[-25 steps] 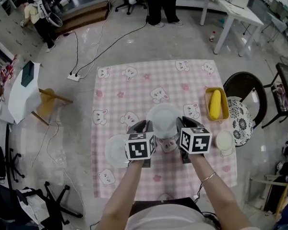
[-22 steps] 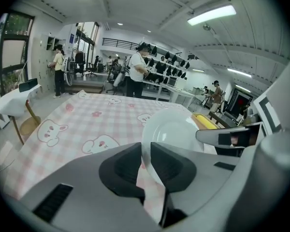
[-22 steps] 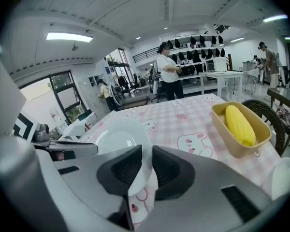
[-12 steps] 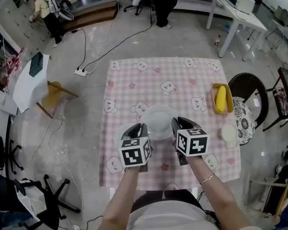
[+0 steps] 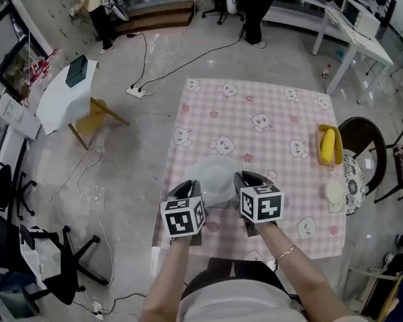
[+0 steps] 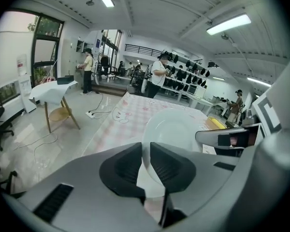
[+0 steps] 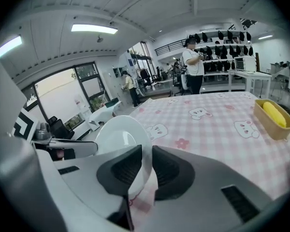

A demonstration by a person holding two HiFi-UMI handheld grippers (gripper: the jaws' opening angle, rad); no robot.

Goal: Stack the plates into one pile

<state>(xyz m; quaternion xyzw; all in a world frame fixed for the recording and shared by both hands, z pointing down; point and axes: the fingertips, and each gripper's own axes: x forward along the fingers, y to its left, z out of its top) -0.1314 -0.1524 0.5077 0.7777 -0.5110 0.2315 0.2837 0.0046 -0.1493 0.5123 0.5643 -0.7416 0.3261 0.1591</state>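
Note:
A white plate (image 5: 215, 178) hangs over the near left part of the pink checked tablecloth (image 5: 269, 113), carried between both grippers. My left gripper (image 5: 196, 192) is shut on its left rim, and my right gripper (image 5: 240, 181) is shut on its right rim. In the left gripper view the plate (image 6: 176, 129) stands edge-on in the left gripper (image 6: 146, 154), its pads pressing on the rim. The right gripper view shows the plate (image 7: 121, 137) clamped the same way in the right gripper (image 7: 146, 164). No second plate shows under the held one.
A yellow tray (image 5: 329, 146) holding a yellow item sits at the table's right edge, with a small white dish (image 5: 334, 192) just nearer. A black chair (image 5: 369, 146) stands right of the table. A wooden stool (image 5: 97, 119) and cables lie on the floor at left.
Both grippers have carried the plate leftward, from the table's middle to its near left part. The plate that lay there has gone out of sight beneath them.

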